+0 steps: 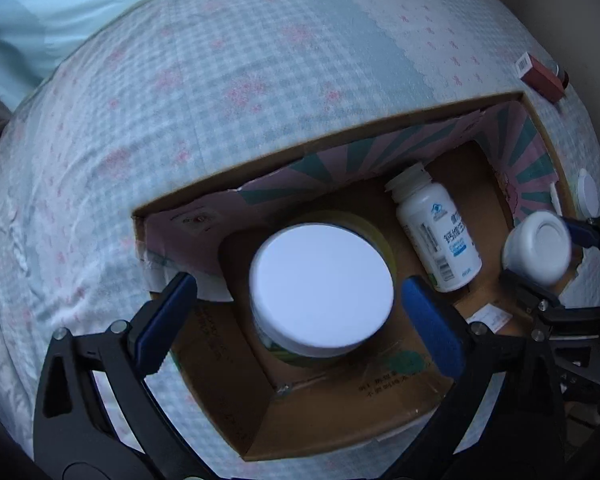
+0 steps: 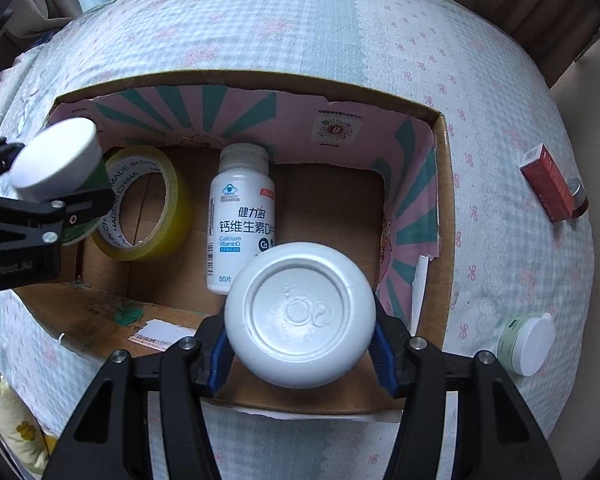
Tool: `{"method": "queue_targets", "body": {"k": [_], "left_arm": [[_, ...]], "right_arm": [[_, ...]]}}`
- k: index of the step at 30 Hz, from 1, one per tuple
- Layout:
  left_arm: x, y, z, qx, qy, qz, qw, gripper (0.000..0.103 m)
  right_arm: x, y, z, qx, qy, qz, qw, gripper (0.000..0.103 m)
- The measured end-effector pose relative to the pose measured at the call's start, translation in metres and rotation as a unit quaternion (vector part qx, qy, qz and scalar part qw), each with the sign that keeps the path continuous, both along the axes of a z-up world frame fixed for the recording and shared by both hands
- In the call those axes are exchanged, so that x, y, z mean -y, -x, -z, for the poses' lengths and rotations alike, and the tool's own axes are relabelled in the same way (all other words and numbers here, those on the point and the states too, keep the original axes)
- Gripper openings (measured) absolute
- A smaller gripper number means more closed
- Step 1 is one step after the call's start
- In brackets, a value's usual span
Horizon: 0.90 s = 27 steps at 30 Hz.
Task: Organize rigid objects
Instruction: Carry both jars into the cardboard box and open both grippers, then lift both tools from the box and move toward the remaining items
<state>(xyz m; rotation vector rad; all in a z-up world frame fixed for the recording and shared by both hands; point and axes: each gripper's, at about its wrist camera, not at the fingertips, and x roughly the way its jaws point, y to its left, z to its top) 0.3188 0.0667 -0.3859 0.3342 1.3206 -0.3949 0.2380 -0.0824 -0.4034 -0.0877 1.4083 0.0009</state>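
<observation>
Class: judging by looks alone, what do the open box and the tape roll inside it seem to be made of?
Box: likely corrugated cardboard, matte brown with raw edges and a printed lining. Tape roll: seemingly glossy yellowish plastic film wound on a printed cardboard core.

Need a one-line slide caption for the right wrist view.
Right gripper lowers a white bottle bottom-up into the cardboard box beside a calcium bottle and tape roll.

Hidden and unclear parts around the cardboard box (image 2: pixel 444 200)

The white-lidded jar (image 1: pixel 322 290) is blurred and covers most of the tape roll (image 1: pixel 374 232) beneath it. The white bottle (image 2: pixel 300 314) shows only its base, hiding its label and the lying bottle's (image 2: pixel 240 216) lower corner. The red carton's (image 1: pixel 542 78) print is too small to read.
</observation>
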Motion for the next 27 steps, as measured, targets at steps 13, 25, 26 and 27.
{"method": "queue_targets", "body": {"k": [13,25,26,27], "left_arm": [[-0.033,0.012,-0.016,-0.009,0.000,-0.029,0.9995,0.103],[-0.024,0.034,-0.065,0.036,0.000,-0.035,0.9987,0.103],[-0.023,0.037,-0.073,0.042,0.000,-0.034,0.9985,0.103],[-0.021,0.040,-0.081,0.048,0.000,-0.032,0.9983,0.103]], "right_arm": [[0.001,0.019,-0.025,0.044,-0.023,-0.008,0.999,0.103],[0.001,0.027,-0.065,0.063,-0.025,-0.027,0.997,0.103],[0.002,0.029,-0.072,0.067,-0.024,-0.031,0.997,0.103],[0.002,0.031,-0.080,0.071,-0.023,-0.034,0.997,0.103]]}}
